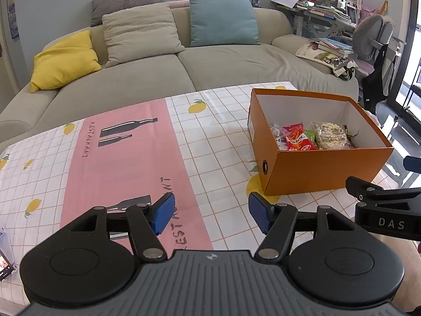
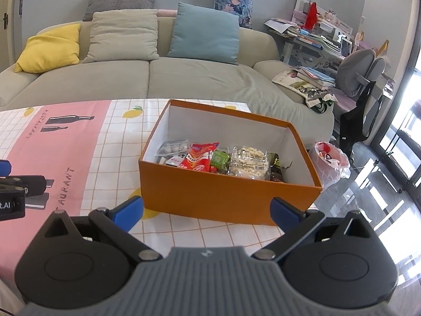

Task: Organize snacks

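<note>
Our right gripper (image 2: 206, 210), spread & empty, sits nearest the orange box (image 2: 229, 197) of snacks (image 2: 218, 160); left gripper (image 1: 211, 214), spread & empty, has it ahead-right.

"RESTAURANT" on pink tablecloth (image 1: 126, 163), "DAS" on right tongs (image 1: 391, 223), snack pkg txt unreadable

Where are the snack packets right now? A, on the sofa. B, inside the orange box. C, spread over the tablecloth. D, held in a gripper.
B: the snack packets lie together inside the orange box, and both grippers are open and empty.
</note>
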A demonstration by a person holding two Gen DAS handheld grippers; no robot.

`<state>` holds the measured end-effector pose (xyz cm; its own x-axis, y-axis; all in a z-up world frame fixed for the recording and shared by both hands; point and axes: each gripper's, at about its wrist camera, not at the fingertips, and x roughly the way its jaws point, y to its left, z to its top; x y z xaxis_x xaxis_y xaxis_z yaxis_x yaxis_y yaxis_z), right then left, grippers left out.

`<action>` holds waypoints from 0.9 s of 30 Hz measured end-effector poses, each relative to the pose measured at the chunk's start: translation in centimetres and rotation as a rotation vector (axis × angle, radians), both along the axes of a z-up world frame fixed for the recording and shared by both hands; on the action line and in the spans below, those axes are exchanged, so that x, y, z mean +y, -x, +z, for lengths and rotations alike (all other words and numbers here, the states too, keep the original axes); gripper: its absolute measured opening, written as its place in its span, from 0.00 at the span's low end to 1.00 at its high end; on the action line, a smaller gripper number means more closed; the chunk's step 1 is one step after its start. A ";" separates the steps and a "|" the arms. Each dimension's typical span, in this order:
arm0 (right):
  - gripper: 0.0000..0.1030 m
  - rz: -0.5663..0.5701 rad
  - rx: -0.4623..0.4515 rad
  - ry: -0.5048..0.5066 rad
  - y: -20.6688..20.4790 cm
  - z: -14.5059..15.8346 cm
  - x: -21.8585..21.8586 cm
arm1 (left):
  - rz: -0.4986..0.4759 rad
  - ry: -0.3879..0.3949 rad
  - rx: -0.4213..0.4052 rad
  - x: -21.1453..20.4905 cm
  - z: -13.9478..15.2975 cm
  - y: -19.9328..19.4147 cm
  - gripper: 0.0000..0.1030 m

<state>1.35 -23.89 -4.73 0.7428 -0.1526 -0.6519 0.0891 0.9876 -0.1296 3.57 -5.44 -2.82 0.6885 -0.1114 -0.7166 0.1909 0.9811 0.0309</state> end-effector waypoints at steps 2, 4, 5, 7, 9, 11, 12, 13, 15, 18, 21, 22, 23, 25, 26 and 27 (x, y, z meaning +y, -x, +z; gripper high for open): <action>0.97 0.002 -0.001 0.001 0.0 0.0 0.0 | 0.000 0.001 -0.002 0.0 0.1 0.1 0.73; 0.97 0.004 -0.005 0.000 0.0 0.1 0.0 | 0.001 0.001 -0.003 0.1 0.1 0.1 0.73; 0.97 0.006 -0.007 -0.001 0.1 0.2 0.0 | 0.003 0.002 -0.004 0.1 0.1 0.1 0.73; 0.97 0.008 -0.010 0.000 0.2 0.2 0.1 | 0.004 0.004 -0.005 0.1 0.2 0.2 0.73; 0.97 0.009 -0.011 0.003 0.2 0.3 0.1 | 0.005 0.006 -0.011 0.2 0.3 0.3 0.73; 0.97 0.010 -0.011 0.004 0.3 0.3 0.2 | 0.008 0.006 -0.013 0.2 0.4 0.3 0.73; 0.97 0.010 -0.011 0.003 0.3 0.3 0.2 | 0.010 0.007 -0.015 0.3 0.4 0.4 0.73; 0.97 0.010 -0.011 0.002 0.3 0.3 0.2 | 0.011 0.008 -0.016 0.3 0.4 0.4 0.73; 0.97 0.009 -0.011 0.001 0.4 0.3 0.3 | 0.012 0.009 -0.017 0.3 0.5 0.5 0.73; 0.97 0.010 -0.014 0.001 0.6 0.4 0.3 | 0.012 0.008 -0.021 0.3 0.6 0.6 0.73; 0.97 0.011 -0.015 0.001 0.7 0.5 0.4 | 0.013 0.004 -0.026 0.3 0.6 0.7 0.73; 0.97 0.011 -0.015 0.000 0.7 0.5 0.4 | 0.014 0.004 -0.027 0.3 0.7 0.7 0.73; 0.97 0.011 -0.016 -0.002 0.8 0.6 0.3 | 0.014 0.005 -0.028 0.3 0.7 0.7 0.73; 0.97 0.012 -0.015 -0.005 0.8 0.6 0.3 | 0.015 0.006 -0.027 0.3 0.8 0.8 0.73; 0.97 0.012 -0.016 -0.006 0.9 0.7 0.3 | 0.014 0.006 -0.026 0.3 0.8 0.8 0.73; 0.97 0.012 -0.015 -0.006 0.9 0.7 0.3 | 0.014 0.006 -0.027 0.3 0.7 0.8 0.73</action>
